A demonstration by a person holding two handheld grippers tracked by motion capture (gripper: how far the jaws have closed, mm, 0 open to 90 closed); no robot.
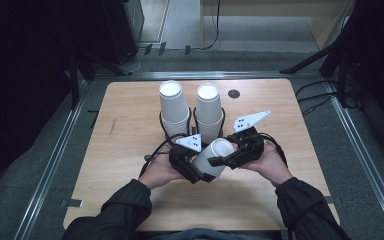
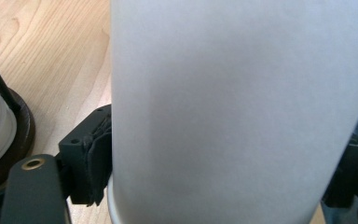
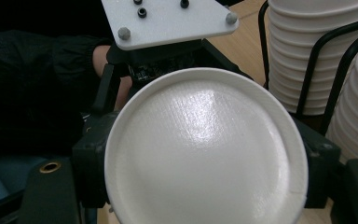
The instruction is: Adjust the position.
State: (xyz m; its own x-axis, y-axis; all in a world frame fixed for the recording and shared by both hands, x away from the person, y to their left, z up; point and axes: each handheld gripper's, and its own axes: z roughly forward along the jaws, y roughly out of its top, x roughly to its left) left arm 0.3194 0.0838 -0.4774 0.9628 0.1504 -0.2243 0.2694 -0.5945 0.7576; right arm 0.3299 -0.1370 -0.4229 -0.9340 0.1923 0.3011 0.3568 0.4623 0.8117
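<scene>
Lying tilted at lower centre of the high view, a white paper cup (image 1: 213, 157) is pinched across its wall by the left gripper (image 1: 192, 167); the right gripper (image 1: 225, 160) clamps its base end. Two cup stacks (image 1: 192, 112) stand just above on the table (image 1: 130, 130).

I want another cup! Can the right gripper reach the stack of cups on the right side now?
Probably not yet. The right gripper looks shut on the loose cup, which the left gripper clamps too. The right stack stands close behind in its wire holder, but the jaws are full.
</scene>
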